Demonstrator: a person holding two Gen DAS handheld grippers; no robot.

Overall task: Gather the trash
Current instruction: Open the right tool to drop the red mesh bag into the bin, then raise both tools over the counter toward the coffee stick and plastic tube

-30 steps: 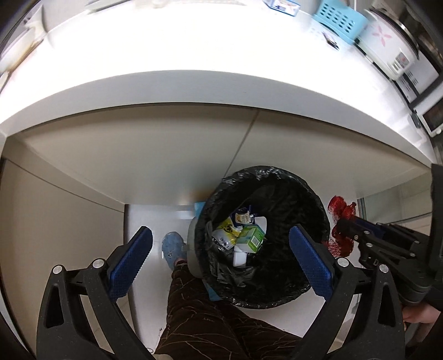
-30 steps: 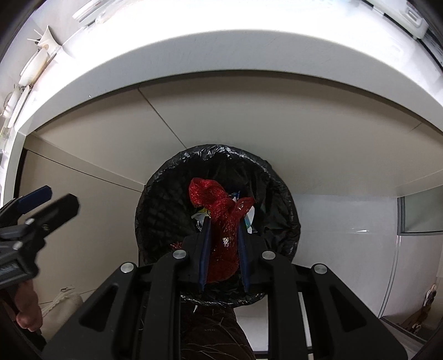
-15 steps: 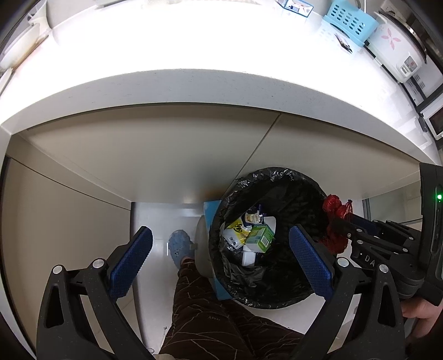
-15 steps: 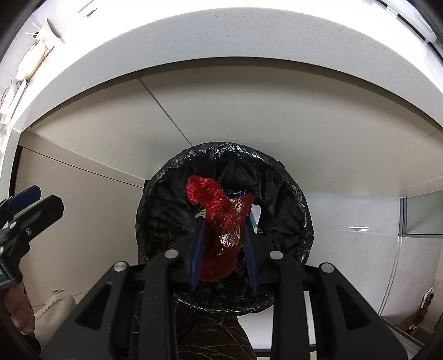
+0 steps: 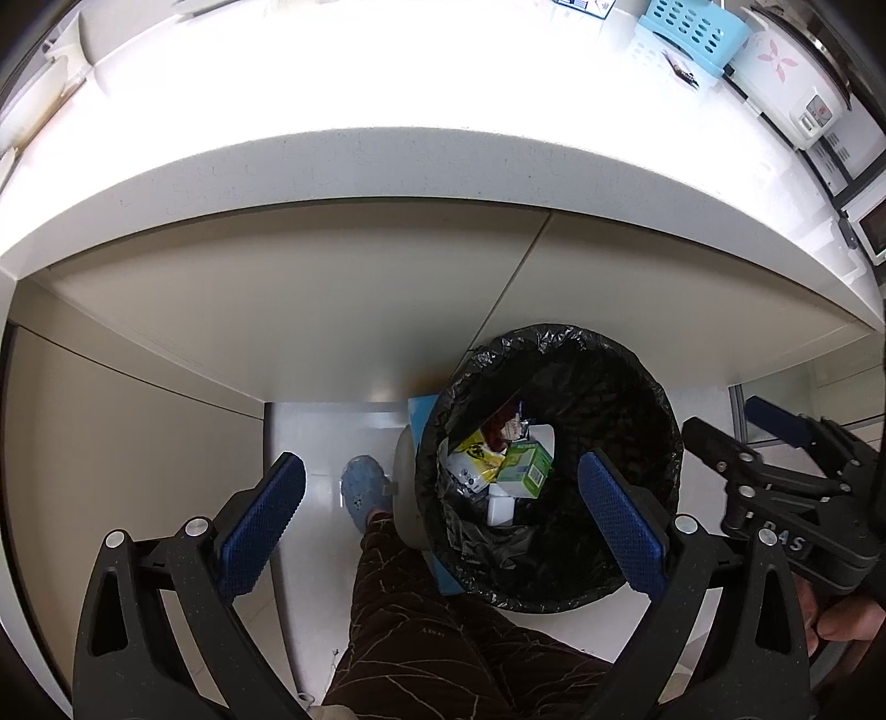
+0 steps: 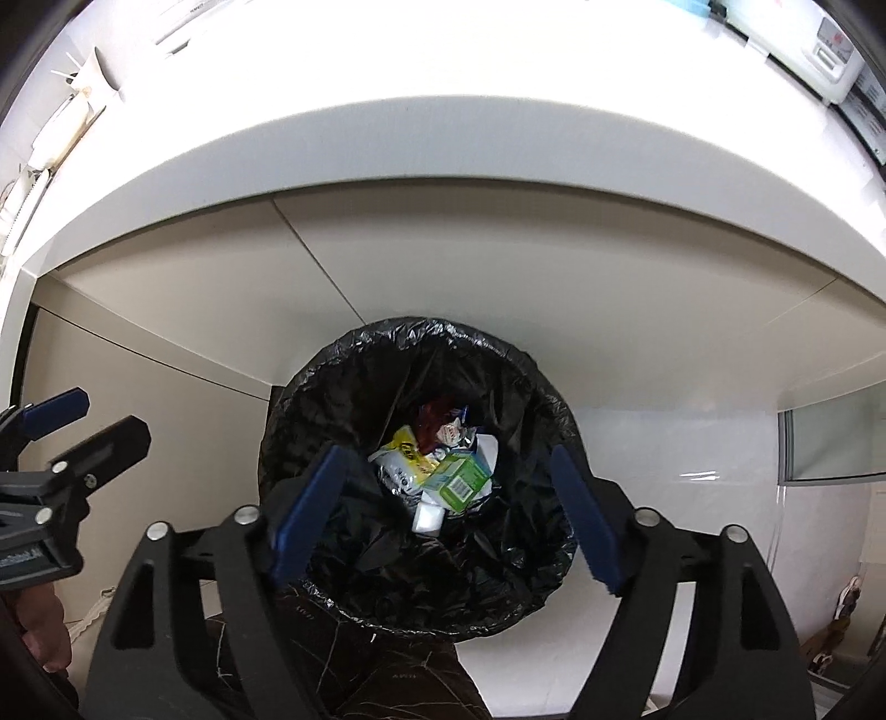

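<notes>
A round bin with a black liner (image 5: 653,399) (image 6: 343,399) stands on the floor below the counter edge. Inside lie a green carton (image 5: 525,469) (image 6: 460,479), a yellow-and-white wrapper (image 5: 470,459) (image 6: 400,455), a white box (image 6: 428,518) and a red net (image 6: 437,416) (image 5: 501,422) at the far side. My right gripper (image 6: 443,515) is open and empty, directly above the bin; it also shows in the left wrist view (image 5: 736,426). My left gripper (image 5: 443,523) is open and empty, to the left of the bin.
The white counter (image 5: 421,160) overhangs beige cabinet fronts (image 5: 332,310). A blue basket (image 5: 689,33) and a white rice cooker (image 5: 786,72) stand on it at the far right. My leg in dark trousers (image 5: 443,637) and a blue slipper (image 5: 362,490) are beside the bin.
My right gripper opened and let go of the red net, which dropped into the bin. The left gripper stayed open, drifting slightly left of the bin.
</notes>
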